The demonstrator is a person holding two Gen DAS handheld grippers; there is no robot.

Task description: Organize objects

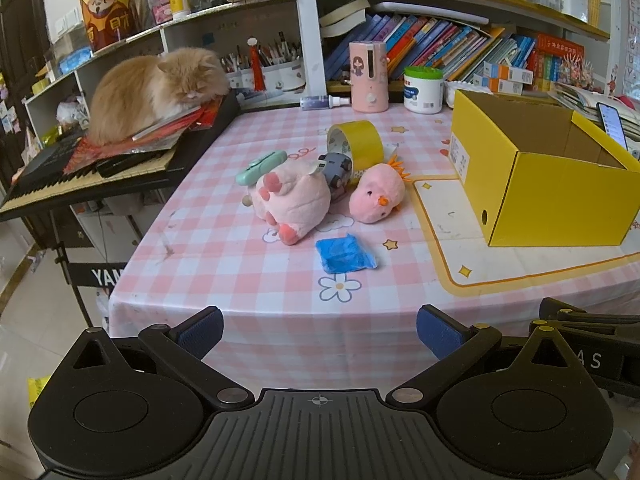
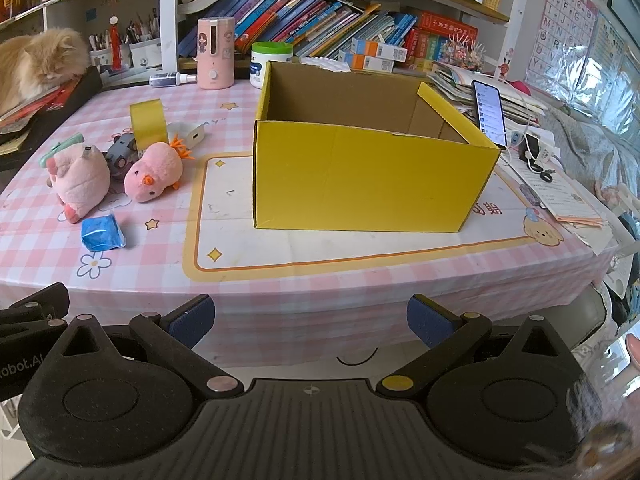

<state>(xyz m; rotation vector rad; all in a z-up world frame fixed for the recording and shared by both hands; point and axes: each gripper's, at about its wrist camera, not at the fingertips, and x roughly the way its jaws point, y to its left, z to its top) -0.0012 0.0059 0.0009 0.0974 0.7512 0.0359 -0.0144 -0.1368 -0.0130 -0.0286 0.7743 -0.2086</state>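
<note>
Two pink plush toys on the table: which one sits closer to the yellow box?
The pink chick plush with the orange beak and crest. It lies between the larger pink plush with coral paws and the yellow box.

Box (image 2: 368, 176): matt yellow cardboard. Chick (image 1: 376, 194), pig (image 1: 294, 202): fuzzy pink plush. Tape (image 1: 356, 142): glossy. Bench (image 1: 280, 300) cloth: smooth checked vinyl.

A pink-checked table (image 2: 280, 280) carries a yellow box (image 2: 360, 184), plush toys (image 1: 292, 200), tape roll (image 1: 356, 140) and blue packet (image 1: 346, 254).
</note>
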